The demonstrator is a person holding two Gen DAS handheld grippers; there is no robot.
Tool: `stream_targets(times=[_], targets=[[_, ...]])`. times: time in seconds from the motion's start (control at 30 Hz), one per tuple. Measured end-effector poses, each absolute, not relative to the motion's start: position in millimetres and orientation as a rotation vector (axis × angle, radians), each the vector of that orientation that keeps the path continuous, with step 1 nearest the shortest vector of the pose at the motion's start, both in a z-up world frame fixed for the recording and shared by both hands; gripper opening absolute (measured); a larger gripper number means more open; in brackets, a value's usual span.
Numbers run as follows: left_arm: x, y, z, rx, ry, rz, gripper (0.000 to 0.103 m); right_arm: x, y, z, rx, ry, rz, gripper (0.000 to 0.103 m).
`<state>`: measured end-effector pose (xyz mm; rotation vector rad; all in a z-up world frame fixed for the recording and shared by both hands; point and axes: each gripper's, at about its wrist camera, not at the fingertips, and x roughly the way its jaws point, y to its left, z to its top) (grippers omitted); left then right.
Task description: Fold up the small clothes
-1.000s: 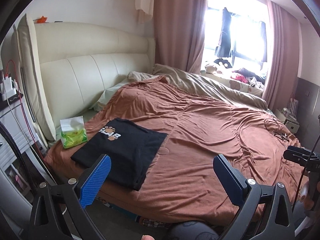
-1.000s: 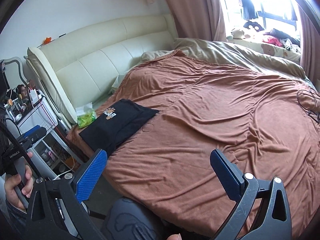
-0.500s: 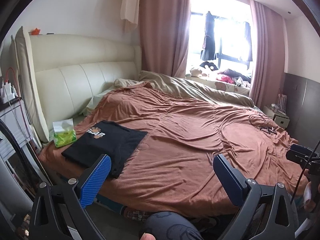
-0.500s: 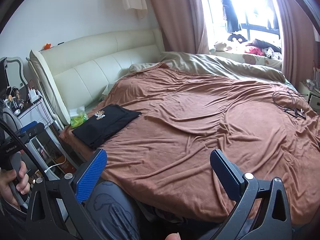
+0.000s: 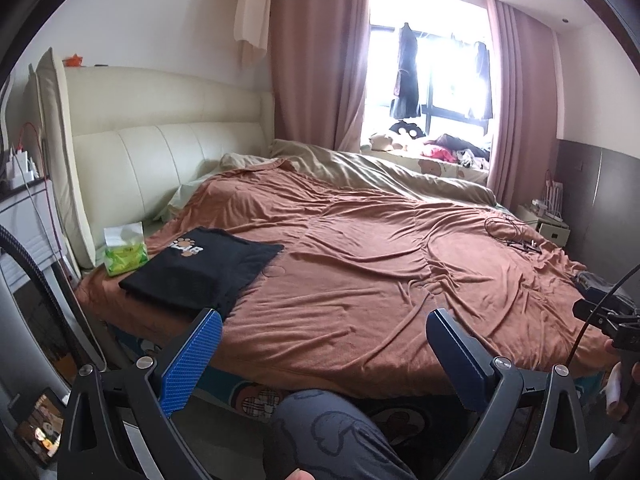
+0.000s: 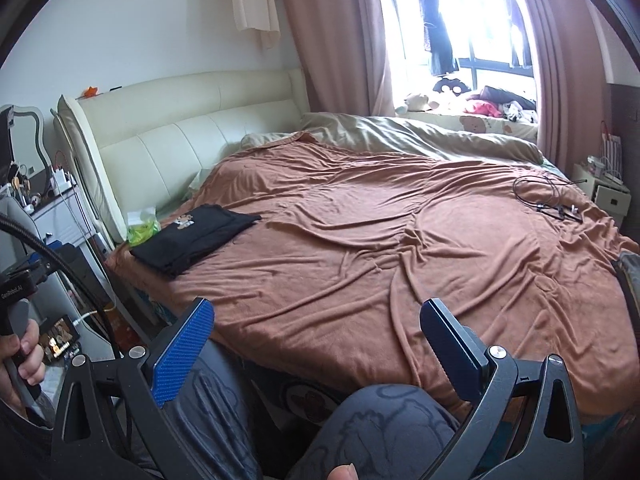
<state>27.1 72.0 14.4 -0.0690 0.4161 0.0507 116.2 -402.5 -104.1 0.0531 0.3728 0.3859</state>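
Note:
A folded black garment with a paw print logo [image 5: 204,270] lies on the brown bedspread [image 5: 360,272] near the bed's left front corner; it also shows in the right wrist view [image 6: 196,236]. My left gripper [image 5: 324,340] is open and empty, held back from the bed's front edge, right of the garment. My right gripper [image 6: 316,332] is open and empty, also off the bed's front edge, well right of the garment.
A green tissue pack [image 5: 125,252] sits left of the garment by the cream headboard [image 5: 160,160]. Black cables [image 6: 548,196] lie on the bed's far right. A nightstand [image 5: 24,216] stands at left. The person's knees [image 6: 384,428] are below the grippers.
Both grippers have pulled back and up from the bed, so the garment looks smaller and farther. Both stay open and empty.

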Motion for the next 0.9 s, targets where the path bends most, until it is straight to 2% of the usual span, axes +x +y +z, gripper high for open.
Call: stream_targets(times=[0.37,0.9], targets=[[30,74,-11,-0.077,0.416,0.041,0.103,110,-414,-123,0.074,0.334,0.321,0.103],[32,67,-8,-0.071,0.414,0.033,0.103,116,-412,-133,0.078,0.338,0.315,0.103]])
